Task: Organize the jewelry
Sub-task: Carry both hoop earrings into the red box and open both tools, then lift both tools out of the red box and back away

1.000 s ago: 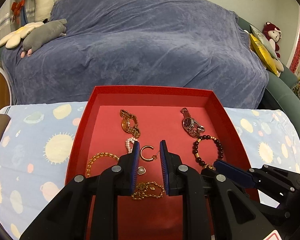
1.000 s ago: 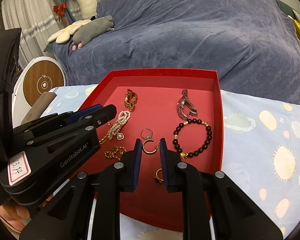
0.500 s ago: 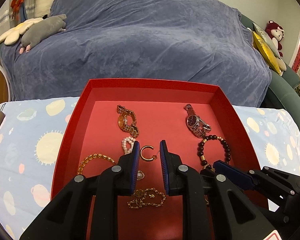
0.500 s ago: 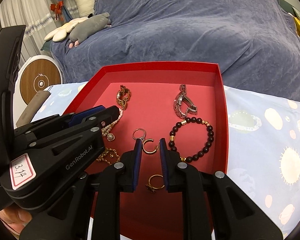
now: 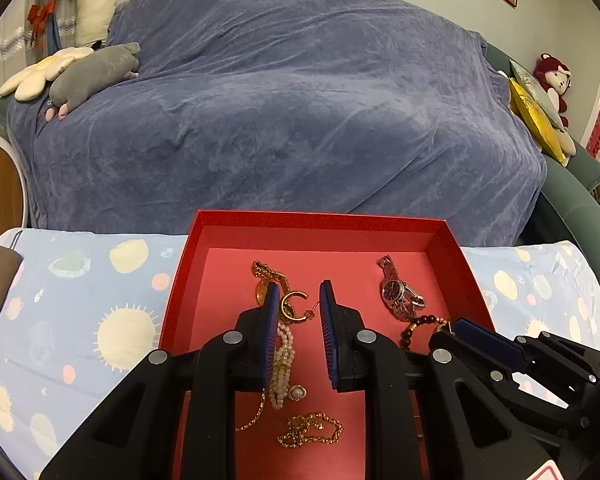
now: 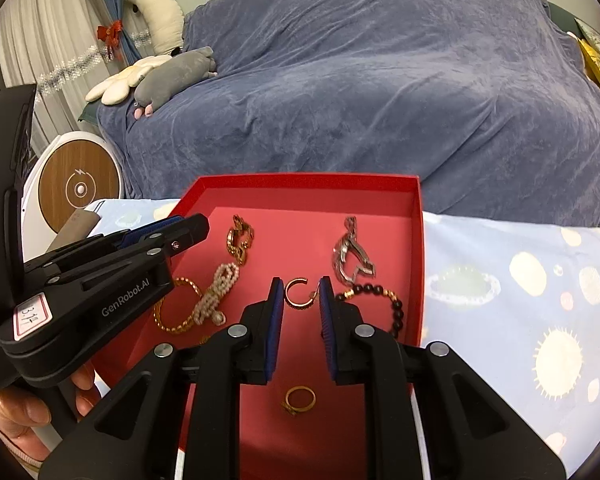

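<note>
A red tray [image 5: 320, 222] [image 6: 308, 180] holds the jewelry. My left gripper [image 5: 299, 298] is shut on a gold hoop earring [image 5: 294, 306], held above the tray. My right gripper [image 6: 300, 294] is shut on a second gold hoop earring [image 6: 298, 292]. In the tray lie a gold watch [image 6: 240, 238], a silver watch [image 5: 400, 294] [image 6: 352, 258], a pearl bracelet [image 5: 282, 368] [image 6: 216, 294], a dark bead bracelet [image 6: 380, 300], gold chains [image 5: 310, 430] [image 6: 178, 312] and a gold ring [image 6: 299, 399].
The tray sits on a light blue sun-print cloth [image 5: 80, 312] [image 6: 520, 300]. A sofa under a blue cover [image 5: 280, 100] stands behind, with plush toys [image 5: 84, 74]. A round white and wood device [image 6: 78, 190] stands at the left.
Both grippers have drawn back and risen with their earrings. The tray now sits lower and nearer in both views, and more of the pearl bracelet shows under the left gripper.
</note>
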`<action>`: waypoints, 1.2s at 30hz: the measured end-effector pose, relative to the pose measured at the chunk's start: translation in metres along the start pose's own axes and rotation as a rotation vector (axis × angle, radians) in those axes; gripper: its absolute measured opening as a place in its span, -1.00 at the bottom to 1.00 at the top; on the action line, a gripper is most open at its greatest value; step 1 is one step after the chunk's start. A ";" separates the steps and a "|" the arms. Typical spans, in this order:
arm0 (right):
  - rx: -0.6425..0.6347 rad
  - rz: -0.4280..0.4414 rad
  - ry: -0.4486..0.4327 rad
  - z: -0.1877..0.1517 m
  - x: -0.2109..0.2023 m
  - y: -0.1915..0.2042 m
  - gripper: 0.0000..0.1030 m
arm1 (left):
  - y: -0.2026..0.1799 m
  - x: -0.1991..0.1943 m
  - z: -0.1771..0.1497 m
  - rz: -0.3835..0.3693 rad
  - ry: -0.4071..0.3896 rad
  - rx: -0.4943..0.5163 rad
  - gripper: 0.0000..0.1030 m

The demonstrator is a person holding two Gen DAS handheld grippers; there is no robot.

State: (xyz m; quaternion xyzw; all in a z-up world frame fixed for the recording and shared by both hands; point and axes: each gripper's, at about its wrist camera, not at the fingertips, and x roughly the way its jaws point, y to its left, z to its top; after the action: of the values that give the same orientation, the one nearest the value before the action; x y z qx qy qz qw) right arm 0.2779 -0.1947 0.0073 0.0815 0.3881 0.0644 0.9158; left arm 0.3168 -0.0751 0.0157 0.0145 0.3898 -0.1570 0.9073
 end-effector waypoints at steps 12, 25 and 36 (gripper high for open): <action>-0.015 -0.014 0.034 0.002 0.019 0.006 -0.66 | -0.001 0.018 0.001 0.009 0.044 -0.001 -0.66; -0.013 -0.042 0.031 0.000 0.017 0.005 -0.45 | 0.000 0.023 -0.002 0.039 0.072 -0.018 -0.45; 0.001 -0.042 0.028 -0.016 -0.021 -0.006 -0.42 | 0.007 -0.014 -0.012 0.074 0.043 -0.026 -0.32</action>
State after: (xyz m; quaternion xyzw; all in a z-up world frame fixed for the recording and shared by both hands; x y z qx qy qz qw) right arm 0.2518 -0.2026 0.0098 0.0730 0.4024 0.0461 0.9114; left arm 0.3016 -0.0625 0.0170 0.0203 0.4105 -0.1178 0.9040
